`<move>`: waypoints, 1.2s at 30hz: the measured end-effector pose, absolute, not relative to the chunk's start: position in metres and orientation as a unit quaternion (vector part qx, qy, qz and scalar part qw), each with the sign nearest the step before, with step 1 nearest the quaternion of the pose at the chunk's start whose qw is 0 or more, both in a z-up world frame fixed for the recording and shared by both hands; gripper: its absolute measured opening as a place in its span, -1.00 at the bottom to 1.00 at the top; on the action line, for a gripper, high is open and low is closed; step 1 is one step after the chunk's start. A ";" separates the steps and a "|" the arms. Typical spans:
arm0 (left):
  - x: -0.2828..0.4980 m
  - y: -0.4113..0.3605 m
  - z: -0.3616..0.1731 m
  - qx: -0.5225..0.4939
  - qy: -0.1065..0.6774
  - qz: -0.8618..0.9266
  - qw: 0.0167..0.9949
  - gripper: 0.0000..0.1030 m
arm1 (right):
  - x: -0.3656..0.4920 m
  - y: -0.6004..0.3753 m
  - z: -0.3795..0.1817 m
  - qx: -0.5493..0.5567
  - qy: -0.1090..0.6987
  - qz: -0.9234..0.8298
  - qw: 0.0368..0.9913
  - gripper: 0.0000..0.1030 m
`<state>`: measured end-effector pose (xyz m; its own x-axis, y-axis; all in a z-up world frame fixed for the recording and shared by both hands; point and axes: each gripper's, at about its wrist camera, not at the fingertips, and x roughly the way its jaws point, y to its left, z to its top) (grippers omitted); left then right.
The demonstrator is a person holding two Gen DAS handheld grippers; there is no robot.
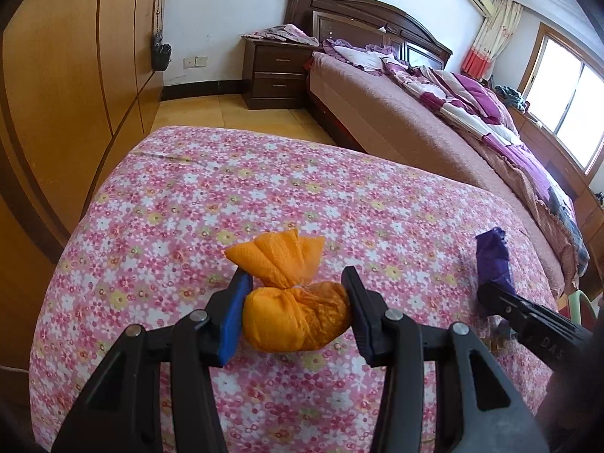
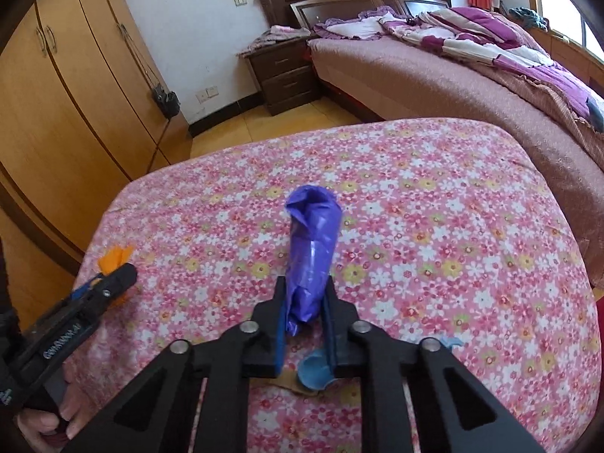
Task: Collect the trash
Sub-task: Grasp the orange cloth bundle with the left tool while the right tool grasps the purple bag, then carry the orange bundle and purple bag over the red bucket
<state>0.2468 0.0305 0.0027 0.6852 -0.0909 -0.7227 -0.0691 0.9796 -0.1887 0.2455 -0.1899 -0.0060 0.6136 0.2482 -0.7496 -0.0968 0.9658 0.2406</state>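
Trash is already gripped: purple wrapper (image 2: pixel 311 256), long axis pointing away, pinched by the right tool (image 2: pixel 305 317); orange bundle (image 1: pixel 296 313) pinched crosswise by the left tool (image 1: pixel 296 315).

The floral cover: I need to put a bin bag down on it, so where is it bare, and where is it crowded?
The floral cover is bare across its far half, toward the wardrobe and the bed, and along its right side. The near edge is crowded: orange bundle in the left gripper, purple bag in the right gripper, blue scraps beneath.
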 end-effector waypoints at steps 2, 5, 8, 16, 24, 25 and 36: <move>0.246 0.031 0.004 -0.103 0.395 -0.008 0.913 -0.04 | 0.238 -0.193 0.002 0.092 0.415 0.101 0.900 -0.69; 0.243 0.031 0.007 -0.106 0.390 -0.011 0.914 -0.04 | 0.224 -0.196 0.015 0.104 0.395 0.111 0.906 -0.69; 0.239 0.030 0.010 -0.103 0.382 -0.012 0.919 -0.04 | 0.212 -0.200 0.026 0.118 0.381 0.121 0.909 -0.69; 0.231 0.019 0.025 -0.096 0.373 -0.025 0.922 -0.04 | 0.171 -0.223 0.054 0.140 0.348 0.134 0.917 -0.69; 0.203 -0.012 0.051 -0.081 0.360 -0.062 0.927 -0.04 | 0.126 -0.256 0.072 0.149 0.326 0.119 0.926 -0.69; 0.199 -0.016 0.054 -0.082 0.358 -0.068 0.928 -0.04 | 0.122 -0.260 0.073 0.151 0.323 0.116 0.927 -0.69; 0.139 -0.071 0.079 -0.093 0.343 -0.149 0.923 -0.04 | 0.064 -0.317 0.081 0.196 0.303 0.073 0.930 -0.69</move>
